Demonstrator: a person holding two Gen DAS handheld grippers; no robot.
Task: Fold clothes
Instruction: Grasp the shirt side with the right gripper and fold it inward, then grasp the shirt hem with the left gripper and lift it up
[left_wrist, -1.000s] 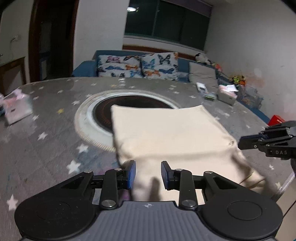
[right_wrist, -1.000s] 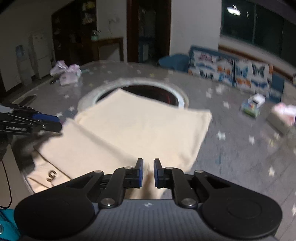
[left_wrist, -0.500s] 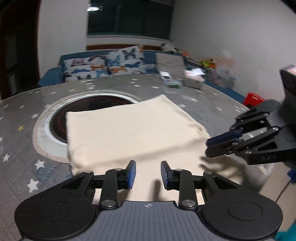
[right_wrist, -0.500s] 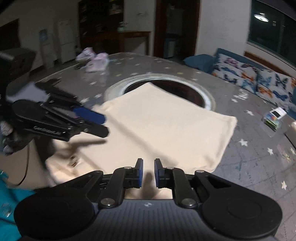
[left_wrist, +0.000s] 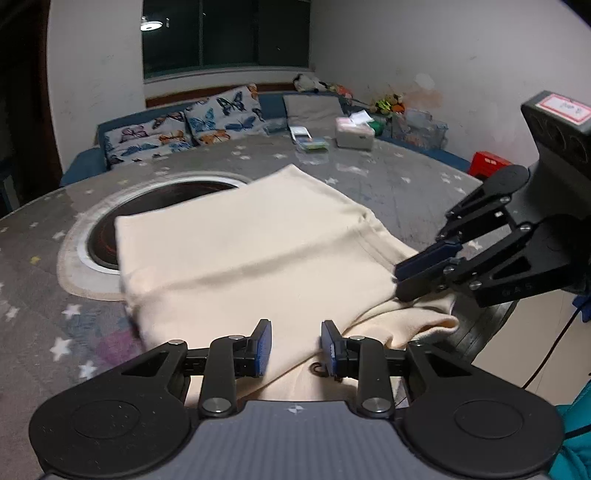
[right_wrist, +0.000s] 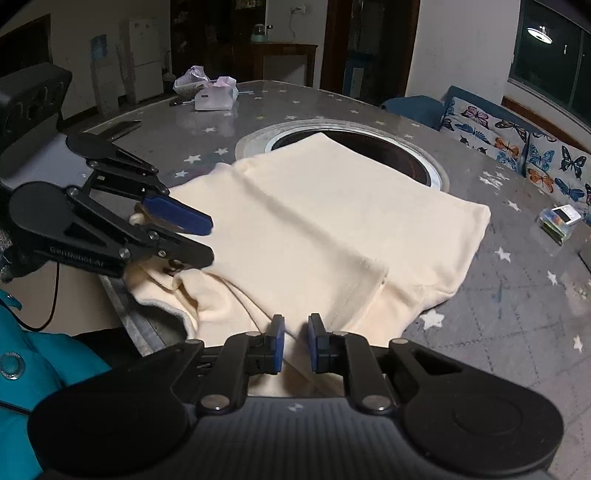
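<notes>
Left wrist: both grippers (jaws parted) over cream garment (left_wrist: 258, 251).

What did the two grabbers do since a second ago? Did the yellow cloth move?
Both came in toward the near edge of the cream cloth. The right gripper swung in close from the side and now reaches the cloth's near corner. The left gripper lowered over the bunched near edge, fingers apart. Neither has clearly taken hold. The cloth stayed folded on the table, over the round opening.
</notes>
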